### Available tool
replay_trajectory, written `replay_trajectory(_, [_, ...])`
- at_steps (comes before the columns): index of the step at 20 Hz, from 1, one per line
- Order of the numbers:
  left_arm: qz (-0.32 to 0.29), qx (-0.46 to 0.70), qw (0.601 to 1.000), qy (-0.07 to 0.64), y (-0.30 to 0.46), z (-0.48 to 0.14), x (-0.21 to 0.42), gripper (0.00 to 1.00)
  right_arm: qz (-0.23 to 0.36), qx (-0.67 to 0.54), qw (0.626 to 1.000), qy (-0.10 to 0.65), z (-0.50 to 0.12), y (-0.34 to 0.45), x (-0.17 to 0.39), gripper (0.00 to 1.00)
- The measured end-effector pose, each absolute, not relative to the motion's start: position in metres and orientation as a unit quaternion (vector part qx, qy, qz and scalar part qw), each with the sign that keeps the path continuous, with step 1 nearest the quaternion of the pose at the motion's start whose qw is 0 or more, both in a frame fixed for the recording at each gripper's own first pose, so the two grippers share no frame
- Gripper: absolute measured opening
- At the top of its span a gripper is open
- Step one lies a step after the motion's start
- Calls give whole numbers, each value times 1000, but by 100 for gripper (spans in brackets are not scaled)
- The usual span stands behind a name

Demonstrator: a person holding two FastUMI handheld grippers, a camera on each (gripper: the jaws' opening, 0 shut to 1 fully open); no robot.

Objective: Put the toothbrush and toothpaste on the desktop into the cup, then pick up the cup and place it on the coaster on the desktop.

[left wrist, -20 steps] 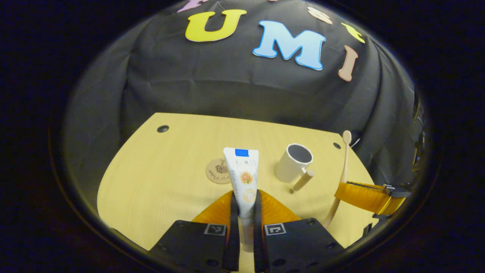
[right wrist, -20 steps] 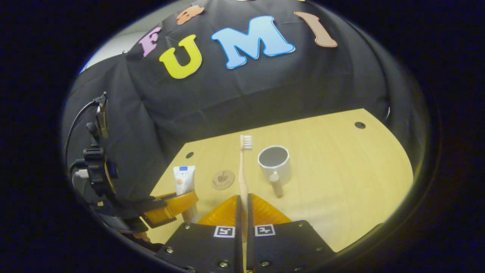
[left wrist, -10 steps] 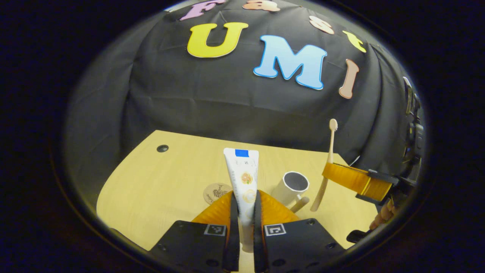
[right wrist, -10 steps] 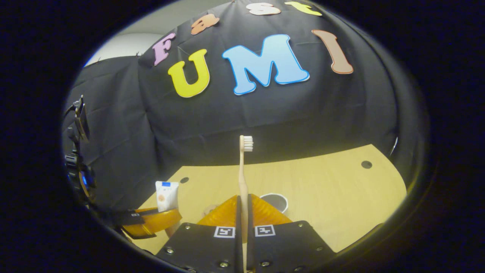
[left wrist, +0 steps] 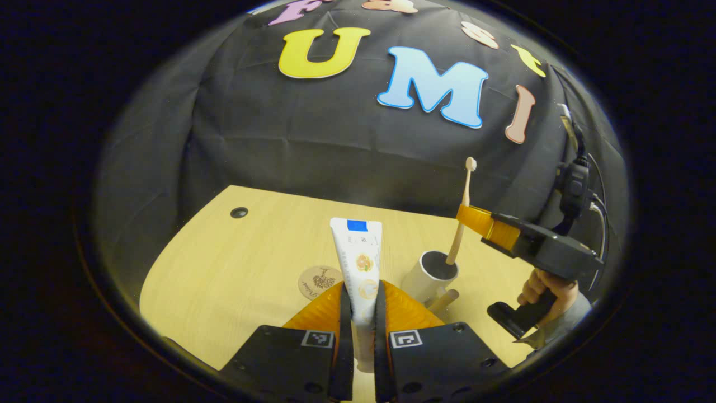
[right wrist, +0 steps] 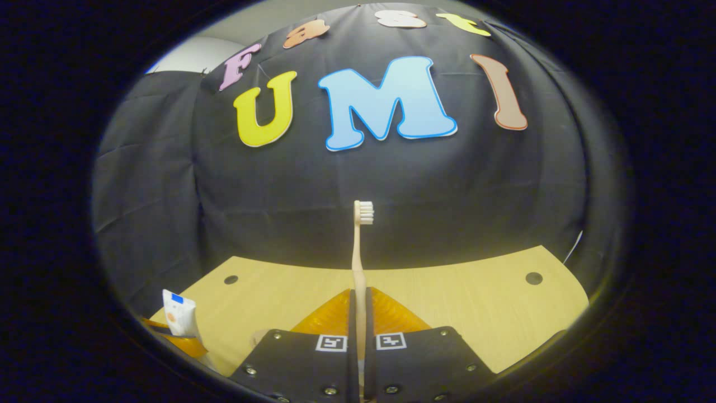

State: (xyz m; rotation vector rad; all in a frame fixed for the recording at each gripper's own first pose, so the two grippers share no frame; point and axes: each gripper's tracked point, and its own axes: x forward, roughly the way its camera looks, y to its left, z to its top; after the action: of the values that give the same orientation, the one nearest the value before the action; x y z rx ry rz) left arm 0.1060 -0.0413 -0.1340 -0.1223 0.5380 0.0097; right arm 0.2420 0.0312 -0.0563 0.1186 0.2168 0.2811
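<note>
Left gripper view: the left gripper (left wrist: 358, 313) has its jaws clamped on the toothpaste (left wrist: 359, 263), which stands upright between them with the crimped end up, held above the desk (left wrist: 235, 263). The round coaster (left wrist: 318, 281) lies flat on the desk just left of the tube. The white cup (left wrist: 430, 275) sits to the right, its handle pointing toward the camera. Over it, the right gripper (left wrist: 475, 221), held by a hand (left wrist: 551, 285), has its jaws clamped on the toothbrush (left wrist: 463, 210), brush head up, and the handle's bottom end dips into the cup's mouth.

Right gripper view: the right gripper (right wrist: 358, 313) has its jaws pressed together on the toothbrush (right wrist: 359, 246), which stands straight up, bristles at the top. The toothpaste (right wrist: 180, 313) shows at the lower left.
</note>
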Motion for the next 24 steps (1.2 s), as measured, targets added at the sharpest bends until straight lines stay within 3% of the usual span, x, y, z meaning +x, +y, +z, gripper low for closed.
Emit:
replay_trajectory(9, [26,-69,957,280,-29,-143,104,22,149,23,973,173,-109,40,243,4])
replay_trajectory(10, [24,-68,957,281,-31,-143,104,27,147,26,973,177,-110,39,240,5])
replay_trajectory(12, [21,-67,957,281,-34,-143,105,22,148,32,971,186,-115,38,238,7])
replay_trajectory(14, [16,-67,957,281,-37,-142,106,27,149,35,970,191,-115,35,231,8])
replay_trajectory(15, [14,-67,957,281,-38,-143,106,22,151,37,969,190,-114,34,228,9])
replay_trajectory(16, [12,-65,957,281,-40,-143,108,27,149,37,970,190,-114,33,225,14])
replay_trajectory(17, [9,-64,958,280,-42,-143,109,22,151,37,970,190,-112,32,223,19])
replay_trajectory(19, [3,-63,959,277,-46,-141,111,22,150,36,969,191,-109,29,214,28])
replay_trajectory(21, [-7,-62,961,270,-52,-139,116,22,147,37,970,188,-107,24,205,45])
replay_trajectory(22, [-12,-60,962,265,-55,-136,119,22,140,38,972,186,-106,18,198,63])
replay_trajectory(23, [-20,-58,965,256,-60,-134,123,17,133,40,973,182,-102,10,192,69])
replay_trajectory(24, [-28,-58,967,246,-65,-130,129,22,122,43,975,179,-100,1,185,84])
